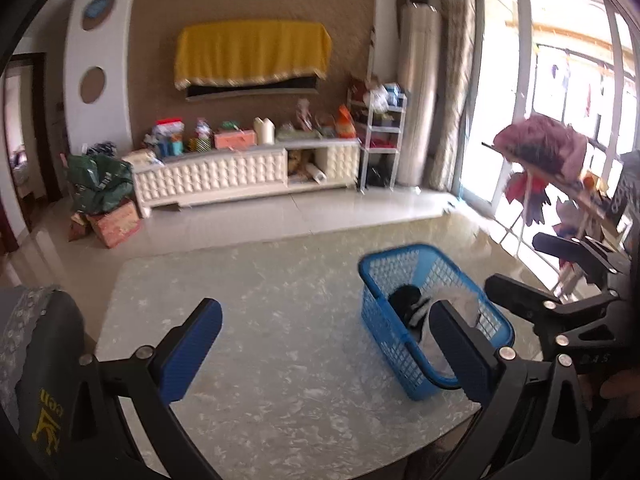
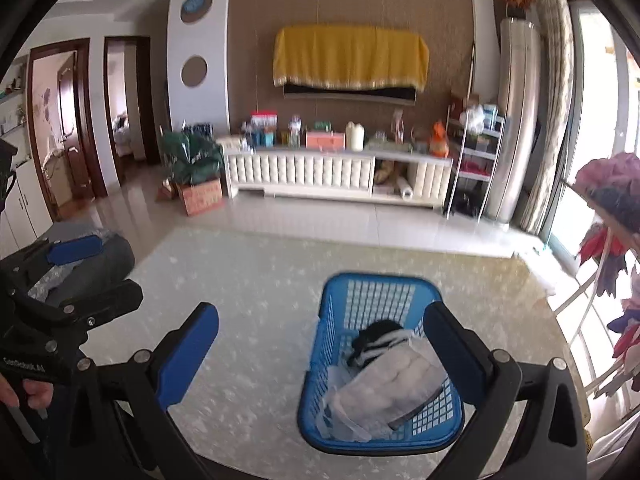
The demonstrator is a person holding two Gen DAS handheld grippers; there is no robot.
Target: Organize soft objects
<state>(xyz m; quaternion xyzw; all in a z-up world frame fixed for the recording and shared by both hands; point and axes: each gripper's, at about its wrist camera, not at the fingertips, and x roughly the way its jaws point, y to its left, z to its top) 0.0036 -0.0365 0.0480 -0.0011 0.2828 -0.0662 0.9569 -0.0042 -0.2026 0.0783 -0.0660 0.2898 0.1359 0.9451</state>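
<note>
Starting left of the basket (image 2: 380, 279), what lies there?

Well to its left, at the table (image 2: 260, 280) edge, sits a grey bundle (image 2: 108, 256) with a crinkly clear cover. I cannot tell whether it is one of the soft things to sort or just a chair back.

Which tool is closer to it?

The left gripper (image 1: 326, 344). Its fingers are spread wide with nothing between them, and the bundle is just off its left finger. The basket is ahead of it and to the right.

And the basket itself?

It is blue and latticed, and its long side runs away from the person. Inside, at the far end, is a black-and-white striped soft thing (image 2: 376, 340). Nearer the person, touching it, is a white padded thing in a clear bag (image 2: 392, 392). Both lie below the rim.

Where is the right gripper (image 2: 322, 348)?

Nearly over the basket's near end, its right finger in front of the basket's right wall. Its jaws are as wide as they go and hold nothing.

So what decides the next move?

My guess is that the basket needs no more work from the right side. If the bundle counts, it lies left of the basket, so the left hand should fetch it.
</note>
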